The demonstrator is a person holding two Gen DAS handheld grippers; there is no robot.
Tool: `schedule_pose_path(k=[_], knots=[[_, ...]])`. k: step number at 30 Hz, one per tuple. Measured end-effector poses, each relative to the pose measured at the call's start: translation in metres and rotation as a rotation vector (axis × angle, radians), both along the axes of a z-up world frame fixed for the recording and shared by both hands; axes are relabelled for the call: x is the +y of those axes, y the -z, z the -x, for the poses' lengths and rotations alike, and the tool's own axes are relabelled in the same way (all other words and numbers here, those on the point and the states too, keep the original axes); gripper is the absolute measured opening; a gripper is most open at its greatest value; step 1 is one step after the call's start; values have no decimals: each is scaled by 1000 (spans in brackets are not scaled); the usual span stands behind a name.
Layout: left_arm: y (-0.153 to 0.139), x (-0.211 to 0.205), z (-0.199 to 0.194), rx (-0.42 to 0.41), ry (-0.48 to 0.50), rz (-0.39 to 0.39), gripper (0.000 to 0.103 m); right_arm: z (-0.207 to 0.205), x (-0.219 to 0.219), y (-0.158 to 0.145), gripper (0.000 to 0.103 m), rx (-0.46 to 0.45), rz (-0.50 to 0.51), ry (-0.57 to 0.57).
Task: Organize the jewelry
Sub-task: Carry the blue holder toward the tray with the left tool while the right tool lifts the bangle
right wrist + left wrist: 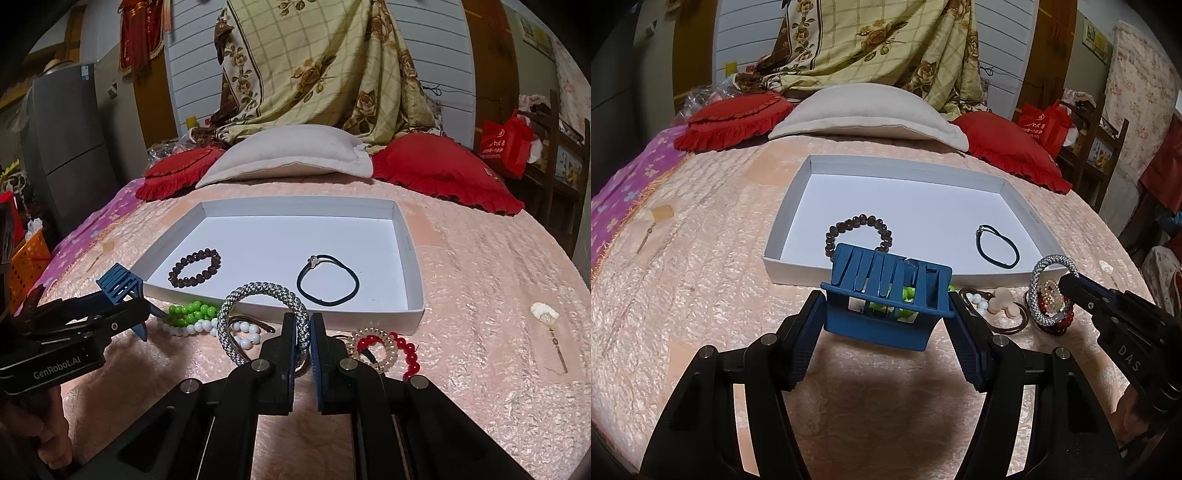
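In the left wrist view, the left gripper [886, 317] clamps a blue slatted hair claw [888, 295] between its pads and holds it just short of the white box lid [798, 184], apparently ready to join the brown bead bracelet [858, 232] and black cord bracelet [997, 245] lying apart inside. In the right wrist view, the right gripper [304, 330] stands narrowed onto the silver braided bangle [258, 314], lifted upright over the unsorted pile of green beads [190, 312], white beads [207, 328] and red beads [402, 350] on the pink bedspread [480, 277], probably bound for the lid's open floor.

Two bracelets lie in the tray [413, 258]: beads [194, 267], cord [328, 281]. Three pillows: two red [443, 166], one beige [291, 155].
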State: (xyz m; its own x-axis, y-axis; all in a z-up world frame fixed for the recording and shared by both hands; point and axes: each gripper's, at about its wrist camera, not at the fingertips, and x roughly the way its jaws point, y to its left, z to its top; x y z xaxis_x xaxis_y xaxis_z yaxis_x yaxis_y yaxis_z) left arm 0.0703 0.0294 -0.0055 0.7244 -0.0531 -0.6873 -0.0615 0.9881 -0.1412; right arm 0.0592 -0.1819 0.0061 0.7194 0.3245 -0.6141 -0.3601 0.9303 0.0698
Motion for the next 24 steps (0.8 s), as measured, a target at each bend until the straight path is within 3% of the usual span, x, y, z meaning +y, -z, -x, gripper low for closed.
schedule_pose_path(k=[24], knots=[[1, -4, -6, 14, 2, -2, 65, -1, 3, -3, 7, -24, 4, 5]])
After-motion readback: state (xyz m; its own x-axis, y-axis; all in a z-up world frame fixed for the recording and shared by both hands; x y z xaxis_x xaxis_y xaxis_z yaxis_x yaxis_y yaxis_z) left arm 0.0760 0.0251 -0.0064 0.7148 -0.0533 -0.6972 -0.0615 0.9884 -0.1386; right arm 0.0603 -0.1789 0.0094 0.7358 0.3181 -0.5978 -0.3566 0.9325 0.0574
